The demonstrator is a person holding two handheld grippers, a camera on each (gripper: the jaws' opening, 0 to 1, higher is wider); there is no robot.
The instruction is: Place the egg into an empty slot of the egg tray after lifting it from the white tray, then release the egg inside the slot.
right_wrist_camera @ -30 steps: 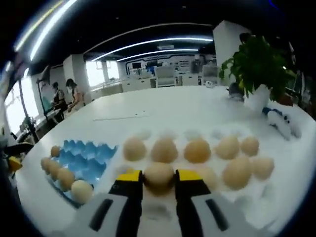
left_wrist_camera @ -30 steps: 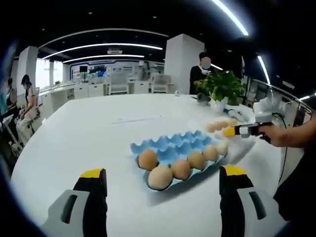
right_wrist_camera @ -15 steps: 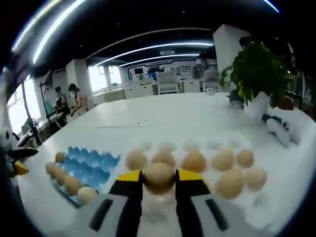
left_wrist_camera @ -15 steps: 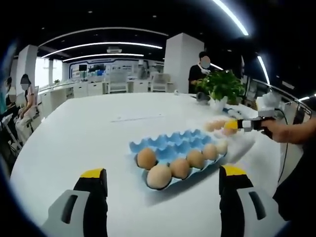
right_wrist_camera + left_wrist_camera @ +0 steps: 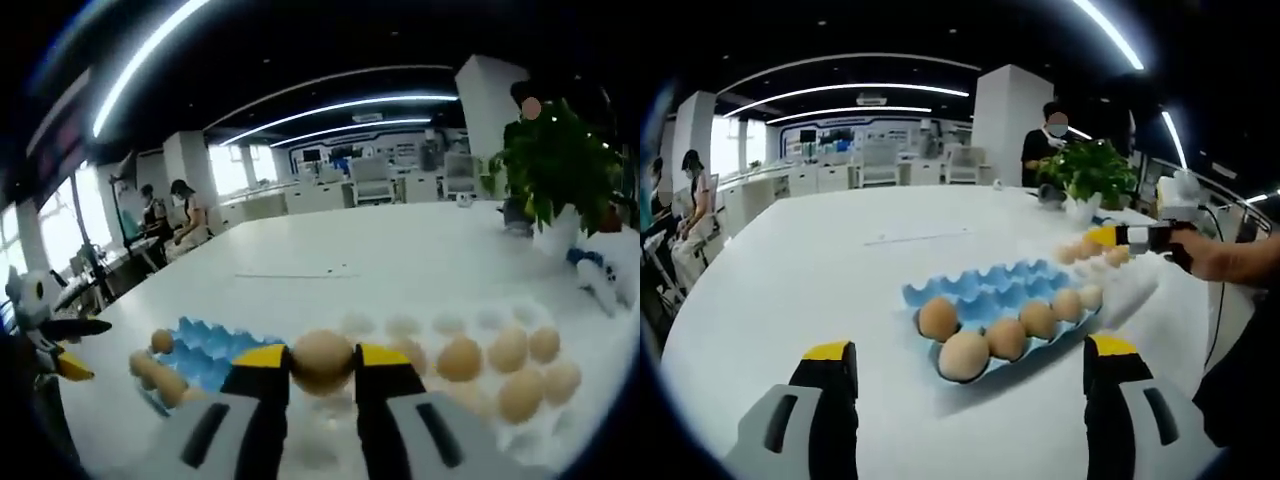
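Sitting pinched between the yellow-tipped jaws of the right gripper (image 5: 322,362), a tan egg (image 5: 322,360), raised clear of the white tray (image 5: 455,325) and hanging in front of it in the right gripper view. Closing on both sides of the shell, those jaws, with only the egg keeping them apart. Resting behind the held egg in the white tray, several more tan eggs, two loose rows of them, with bare round cups along the far edge. Lying to the left on the white table (image 5: 350,250), the blue egg tray (image 5: 205,355), a few eggs filling its near row and the slots behind standing vacant. Standing wide apart in the left gripper view, the jaws of the left gripper (image 5: 970,365), gripping nothing and hovering above the table (image 5: 820,260) just short of the blue egg tray (image 5: 990,295), where five eggs are sitting along the near edge. Reaching in from the right beyond that tray, a hand (image 5: 1215,262) carrying the right gripper (image 5: 1105,238) over the white tray (image 5: 1120,285). Standing near the table's far right, a potted green plant (image 5: 555,160); sitting and standing farther off among office desks, several people.
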